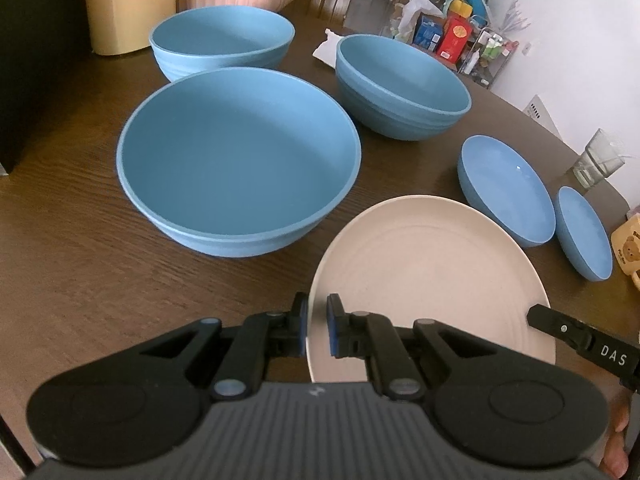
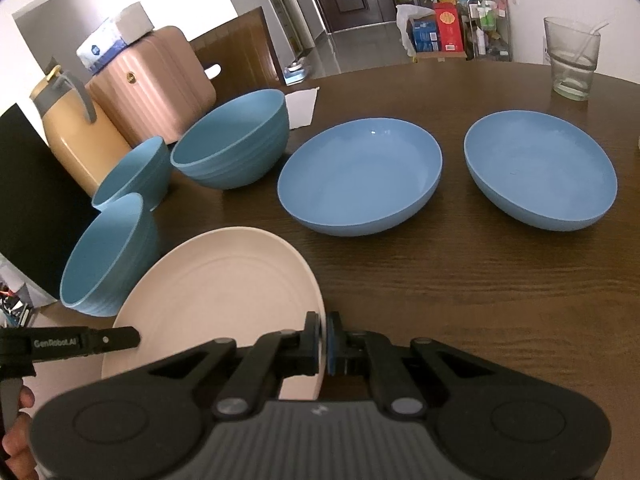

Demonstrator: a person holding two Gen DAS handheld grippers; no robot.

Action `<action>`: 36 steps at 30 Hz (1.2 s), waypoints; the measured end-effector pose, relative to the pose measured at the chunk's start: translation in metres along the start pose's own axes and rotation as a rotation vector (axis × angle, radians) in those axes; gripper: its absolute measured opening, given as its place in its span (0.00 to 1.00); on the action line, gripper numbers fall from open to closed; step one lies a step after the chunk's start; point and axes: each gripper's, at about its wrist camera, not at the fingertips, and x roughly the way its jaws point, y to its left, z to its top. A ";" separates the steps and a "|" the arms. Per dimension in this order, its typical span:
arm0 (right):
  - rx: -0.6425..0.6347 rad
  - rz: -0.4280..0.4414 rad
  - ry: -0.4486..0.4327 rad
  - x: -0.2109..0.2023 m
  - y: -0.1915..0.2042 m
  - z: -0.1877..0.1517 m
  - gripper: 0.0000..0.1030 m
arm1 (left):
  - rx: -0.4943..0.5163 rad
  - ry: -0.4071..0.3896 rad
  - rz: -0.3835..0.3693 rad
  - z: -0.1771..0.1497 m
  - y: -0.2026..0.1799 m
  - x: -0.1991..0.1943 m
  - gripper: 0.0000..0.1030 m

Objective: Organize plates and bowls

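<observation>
A cream plate is held by both grippers at the near side of the brown table. My left gripper is shut on its left rim, and also shows in the right wrist view as the left gripper. My right gripper is shut on the plate's right rim, and appears as the right gripper at that rim. Three deep ribbed blue bowls stand beyond the plate. Two shallow blue dishes sit to the right.
A glass with a straw stands at the far right. A yellow jug, a pink ribbed case and a white paper line the far left side. A small wooden bear box sits at the right edge.
</observation>
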 end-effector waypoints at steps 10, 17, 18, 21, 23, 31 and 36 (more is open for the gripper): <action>-0.002 0.009 -0.030 -0.024 0.015 -0.016 0.04 | 0.005 -0.021 -0.009 -0.014 0.008 -0.022 0.11; -0.003 0.016 -0.038 -0.035 0.024 -0.031 0.04 | 0.011 -0.037 -0.007 -0.024 0.016 -0.034 0.11; -0.004 0.018 -0.038 -0.036 0.025 -0.033 0.04 | 0.011 -0.036 -0.007 -0.026 0.017 -0.034 0.11; -0.010 0.018 -0.039 -0.038 0.029 -0.040 0.04 | 0.009 -0.029 -0.003 -0.032 0.021 -0.035 0.11; -0.010 0.017 -0.035 -0.038 0.031 -0.044 0.04 | 0.008 -0.026 0.000 -0.037 0.023 -0.036 0.11; -0.009 0.021 -0.020 -0.035 0.034 -0.064 0.04 | 0.000 -0.014 0.006 -0.052 0.033 -0.037 0.11; -0.006 0.017 -0.020 -0.036 0.033 -0.074 0.04 | 0.004 -0.010 0.005 -0.059 0.035 -0.037 0.11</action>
